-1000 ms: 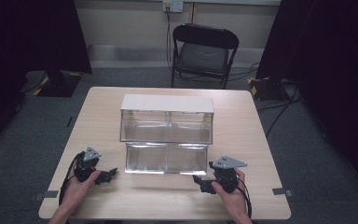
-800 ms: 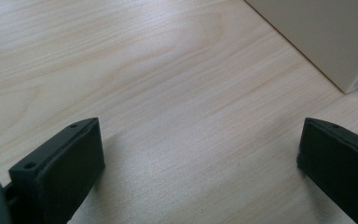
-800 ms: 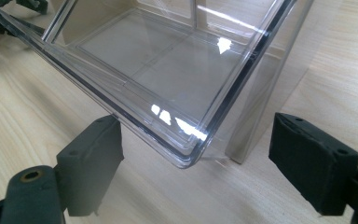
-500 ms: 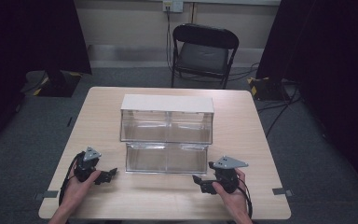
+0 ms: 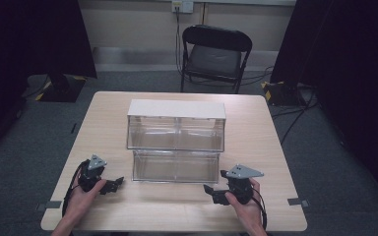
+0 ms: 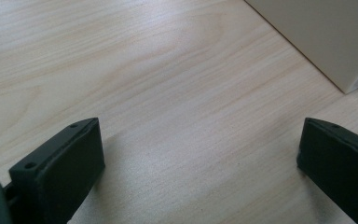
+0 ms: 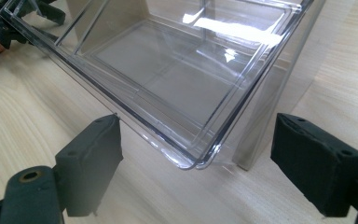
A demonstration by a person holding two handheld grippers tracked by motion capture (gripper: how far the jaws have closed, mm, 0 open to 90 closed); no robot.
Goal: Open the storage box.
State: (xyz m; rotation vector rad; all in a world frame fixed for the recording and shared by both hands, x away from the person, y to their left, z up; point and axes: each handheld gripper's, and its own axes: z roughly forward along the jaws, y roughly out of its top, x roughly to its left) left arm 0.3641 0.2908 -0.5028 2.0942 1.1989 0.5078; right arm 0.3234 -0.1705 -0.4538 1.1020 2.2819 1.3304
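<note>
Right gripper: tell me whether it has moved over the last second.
No. The right gripper sits at the same spot off the pulled-out lower drawer front's right corner, jaws open, in the high view.

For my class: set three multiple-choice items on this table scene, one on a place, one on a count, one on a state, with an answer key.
1. Where does the pulled-out lower drawer lie?
A. between the two grippers
B. behind the cabinet
C. on the chair

2. How many clear drawer levels does the cabinet show?
A. one
B. two
C. four

3. How do the right gripper jaws stand?
A. shut on the drawer
B. shut, holding nothing
C. open

Key:
1 A, the left gripper and the right one flank it.
2 B, one upper, one lower.
3 C, a wide gap shows, with the drawer's corner ahead of it.
</note>
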